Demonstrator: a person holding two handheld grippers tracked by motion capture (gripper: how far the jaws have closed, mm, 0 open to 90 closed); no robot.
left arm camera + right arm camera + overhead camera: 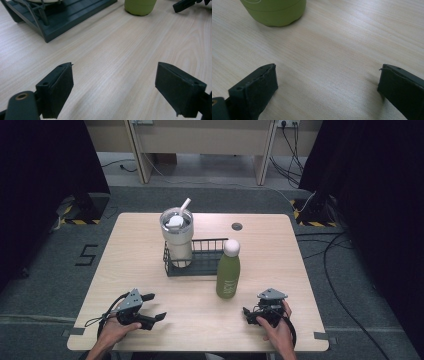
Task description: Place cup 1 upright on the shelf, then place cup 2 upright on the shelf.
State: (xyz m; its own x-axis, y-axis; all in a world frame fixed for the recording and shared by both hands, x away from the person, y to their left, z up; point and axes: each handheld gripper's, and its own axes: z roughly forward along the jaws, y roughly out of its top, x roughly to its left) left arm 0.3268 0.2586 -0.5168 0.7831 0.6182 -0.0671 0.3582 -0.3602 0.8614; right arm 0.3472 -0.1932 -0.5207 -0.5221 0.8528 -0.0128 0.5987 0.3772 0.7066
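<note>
The pale wooden table (pixel 150 270) carries a dark wire rack (pixel 200 262) with a steel tumbler (pixel 177 237) standing in its left end. A green bottle (pixel 228 270) stands upright on the wood just beside the rack's right front corner. Nothing looks started: the left gripper (pixel 150 310) and the right gripper (pixel 252 312) rest near the front edge, jaws spread wide, both empty.
</note>
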